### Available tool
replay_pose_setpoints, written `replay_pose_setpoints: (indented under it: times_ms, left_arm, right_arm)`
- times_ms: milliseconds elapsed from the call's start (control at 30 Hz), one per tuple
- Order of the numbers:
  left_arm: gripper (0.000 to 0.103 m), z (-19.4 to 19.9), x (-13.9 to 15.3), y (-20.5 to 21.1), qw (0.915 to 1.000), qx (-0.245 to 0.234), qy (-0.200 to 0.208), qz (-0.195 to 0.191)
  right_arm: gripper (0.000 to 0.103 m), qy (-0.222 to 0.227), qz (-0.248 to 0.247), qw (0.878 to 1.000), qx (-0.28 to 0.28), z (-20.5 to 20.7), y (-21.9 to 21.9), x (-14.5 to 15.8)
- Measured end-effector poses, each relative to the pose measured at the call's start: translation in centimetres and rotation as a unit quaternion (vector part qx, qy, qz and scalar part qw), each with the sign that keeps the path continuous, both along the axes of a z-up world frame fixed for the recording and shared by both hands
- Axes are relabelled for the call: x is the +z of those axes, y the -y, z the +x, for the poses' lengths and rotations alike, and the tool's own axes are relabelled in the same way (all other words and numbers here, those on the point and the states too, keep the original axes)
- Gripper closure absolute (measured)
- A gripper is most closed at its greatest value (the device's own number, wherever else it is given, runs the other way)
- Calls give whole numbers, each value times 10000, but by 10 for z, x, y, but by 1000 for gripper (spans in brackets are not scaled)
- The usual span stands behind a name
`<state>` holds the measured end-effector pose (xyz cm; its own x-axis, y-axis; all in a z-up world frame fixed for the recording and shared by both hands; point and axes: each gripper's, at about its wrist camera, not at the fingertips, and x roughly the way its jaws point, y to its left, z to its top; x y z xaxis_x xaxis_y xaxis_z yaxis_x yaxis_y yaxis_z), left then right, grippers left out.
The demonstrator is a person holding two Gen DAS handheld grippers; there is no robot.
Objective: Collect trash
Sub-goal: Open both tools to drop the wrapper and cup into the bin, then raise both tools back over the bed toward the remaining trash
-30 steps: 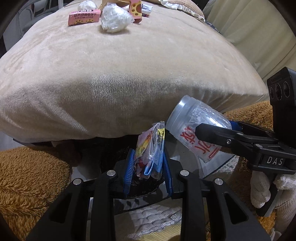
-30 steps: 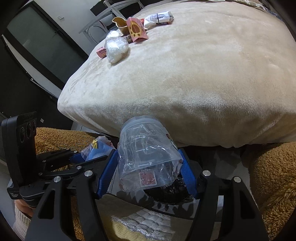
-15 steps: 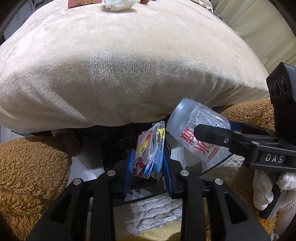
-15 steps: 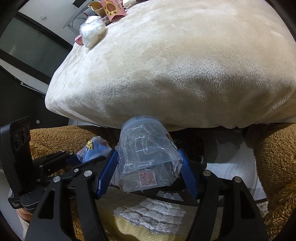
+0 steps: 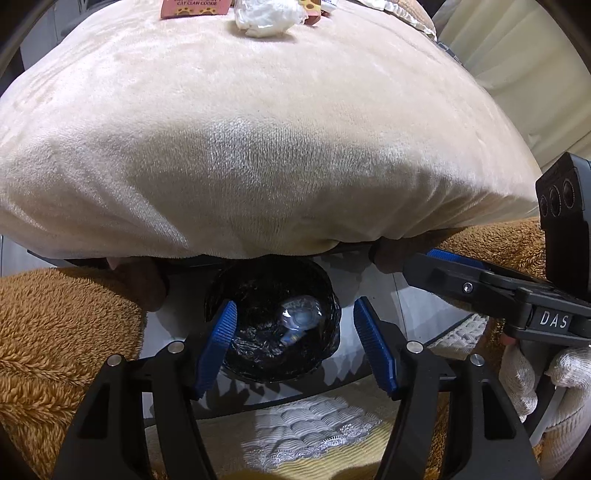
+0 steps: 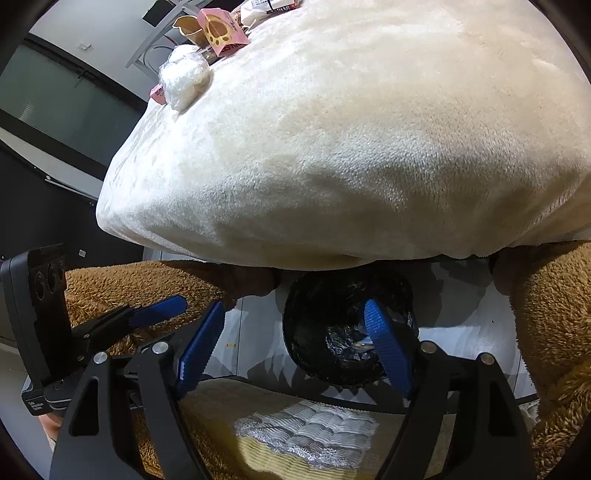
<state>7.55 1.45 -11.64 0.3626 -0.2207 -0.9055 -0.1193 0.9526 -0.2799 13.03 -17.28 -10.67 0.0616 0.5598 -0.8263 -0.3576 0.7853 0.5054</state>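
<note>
A black-lined trash bin (image 5: 325, 295) stands on the floor below the cushion edge; it also shows in the right wrist view (image 6: 314, 306). A clear plastic cup (image 5: 301, 317) and a wrapper lie inside it. My left gripper (image 5: 295, 336) is open and empty above the bin. My right gripper (image 6: 295, 336) is open and empty, its right finger over the bin; it shows at the right of the left wrist view (image 5: 443, 262). On the big beige cushion (image 5: 258, 129) lie a crumpled white wrapper (image 5: 264, 16), (image 6: 184, 75), a pink cookie box (image 5: 195, 7) and a pink paw-print carton (image 6: 221, 33).
Brown fluffy fabric (image 5: 55, 332) lies on both sides of the bin. A yellow and white lace mat (image 5: 310, 432) on a glass table edge sits below the grippers. A dark window (image 6: 55, 103) is at the far left.
Both grippers have opened. The colourful wrapper left the left gripper and the clear cup left the right gripper; both now lie in the bin.
</note>
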Motion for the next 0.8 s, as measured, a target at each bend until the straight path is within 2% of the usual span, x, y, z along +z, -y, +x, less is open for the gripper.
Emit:
replay_pose_setpoints:
  times_ms: [233,367,667,800]
  left_arm:
    - [38,-2,8,-8,9997,114,210,-45]
    - [38,-6,18,-8,9987,117,491,73]
    - [38,-19,47,-12,9919,123,1246,227]
    - [38,-20,57,-16,9891,116,1450,208]
  right_arm:
    - [25,151,140,9998,-63,0,12,8]
    - [25,333,211,9992,-43,-1,14,18]
    - [25,1016,598,9930,118,-9,19,51]
    - [25,1391,690,9876,224,-11,22,68]
